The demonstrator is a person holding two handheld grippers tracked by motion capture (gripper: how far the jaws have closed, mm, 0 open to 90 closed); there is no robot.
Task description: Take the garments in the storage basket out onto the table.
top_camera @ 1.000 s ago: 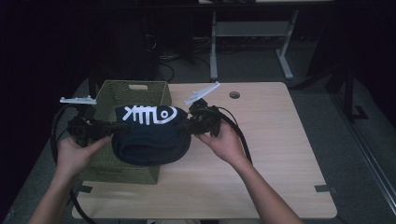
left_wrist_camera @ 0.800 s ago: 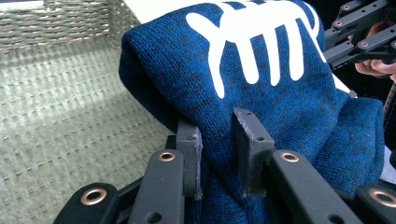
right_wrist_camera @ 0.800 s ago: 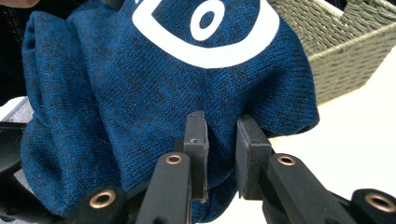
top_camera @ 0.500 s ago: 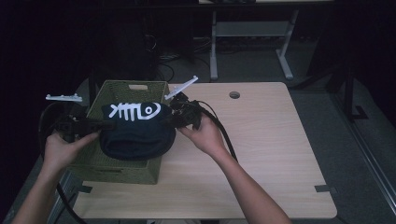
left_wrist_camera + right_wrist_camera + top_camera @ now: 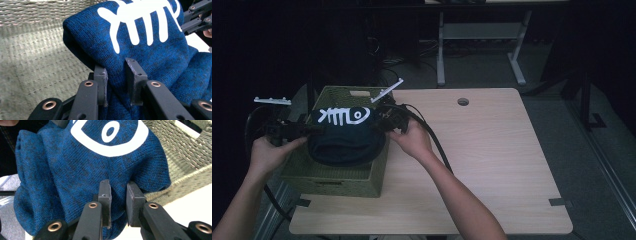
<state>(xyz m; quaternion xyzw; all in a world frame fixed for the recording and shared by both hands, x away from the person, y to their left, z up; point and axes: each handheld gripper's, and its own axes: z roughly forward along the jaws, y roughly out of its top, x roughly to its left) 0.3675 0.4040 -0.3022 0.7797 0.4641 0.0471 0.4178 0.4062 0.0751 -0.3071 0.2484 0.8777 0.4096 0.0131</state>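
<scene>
Left hand-held gripper (image 5: 117,82) pinching blue knit garment (image 5: 344,140) fold; right hand-held gripper (image 5: 118,202) pinching opposite fold; two-point hold keeps bundle folded above woven basket (image 5: 337,177), counter (image 5: 492,150) left edge.

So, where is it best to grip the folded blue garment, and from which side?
Grip the folded blue garment at its two opposite end folds, coming in level from either side. It is a soft, thick bundle, so pinched ends keep it folded. The left gripper and right gripper each pinch one such fold above the woven basket.
</scene>
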